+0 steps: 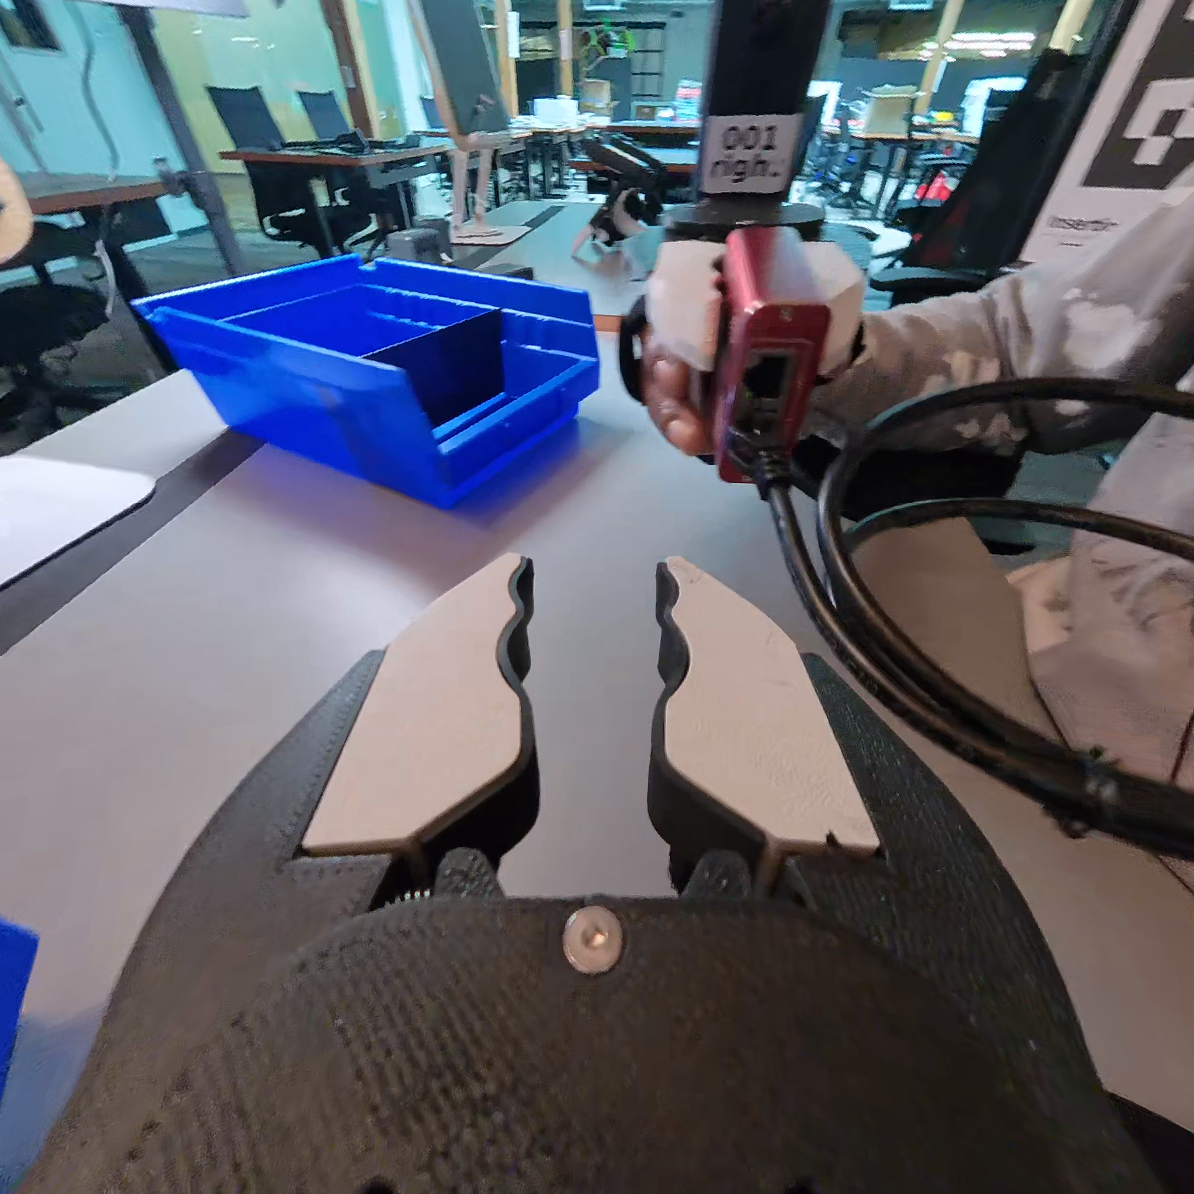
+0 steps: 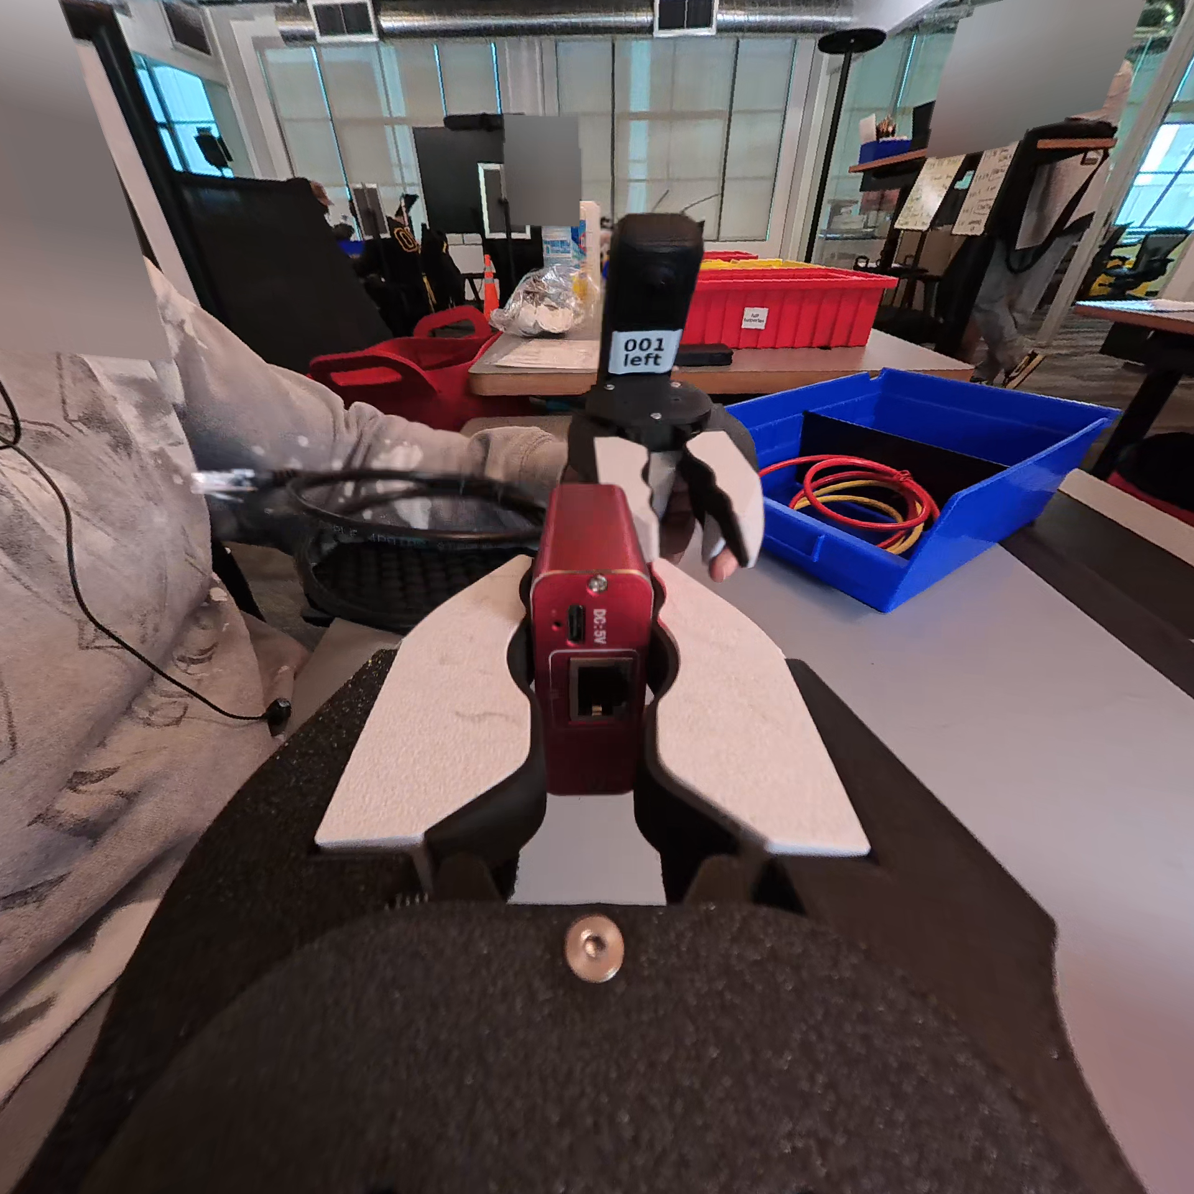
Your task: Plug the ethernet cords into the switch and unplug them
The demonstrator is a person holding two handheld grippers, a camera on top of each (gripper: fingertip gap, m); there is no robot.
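Observation:
A red metal switch sits upright between the fingers of my right gripper, which is shut on it above the grey table. Its near end shows an empty ethernet port. In the left wrist view the switch has a black ethernet cord plugged into its lower port, with the upper port empty. The cord loops off the table edge, and its free clear plug hangs at the left. My left gripper is open and empty, low over the table short of the switch. It also shows in the right wrist view.
A blue bin stands on the table beyond the left gripper. It holds coiled red and yellow cords behind a black divider. A white pad lies at the far left. A person's grey sleeve is beside the cord loop.

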